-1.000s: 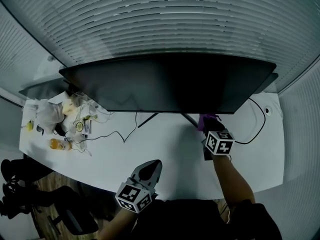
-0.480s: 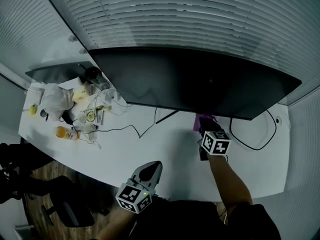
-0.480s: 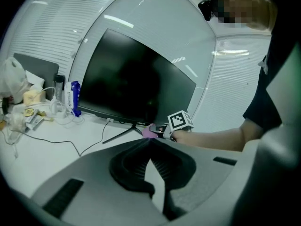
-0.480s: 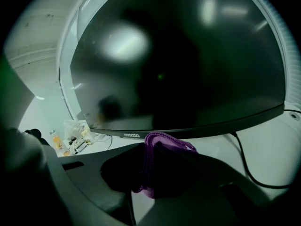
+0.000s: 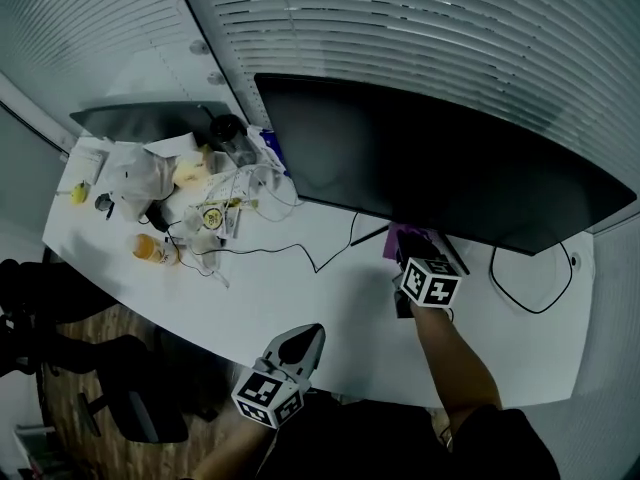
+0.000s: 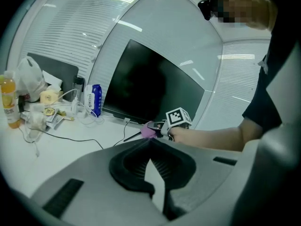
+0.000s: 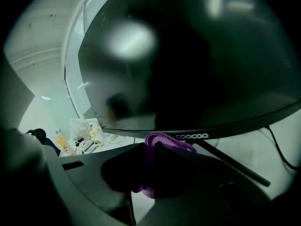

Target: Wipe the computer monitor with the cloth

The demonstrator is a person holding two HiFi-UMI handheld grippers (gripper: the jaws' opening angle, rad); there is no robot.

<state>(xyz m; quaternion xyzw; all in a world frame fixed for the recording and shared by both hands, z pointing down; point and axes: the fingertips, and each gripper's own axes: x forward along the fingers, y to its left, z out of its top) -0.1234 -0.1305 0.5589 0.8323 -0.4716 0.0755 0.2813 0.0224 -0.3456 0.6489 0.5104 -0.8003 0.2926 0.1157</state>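
Under monitor (image 7: pixel 188 55), cloth (image 7: pixel 149 173) clamped in right claw (image 7: pixel 157 147)

Left claw (image 6: pixel 151 145) up close: pale grey shell, black ribbed pads (image 6: pixel 160 166) just behind the tip. Right claw (image 5: pixel 408 258): white cube (image 5: pixel 432 282) with black square markers right behind it. Dark short sleeve (image 6: pixel 263 109) further back.

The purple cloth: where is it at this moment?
The purple cloth is clamped in the right tool, on the right side of the head view, just under the lower edge of the monitor.
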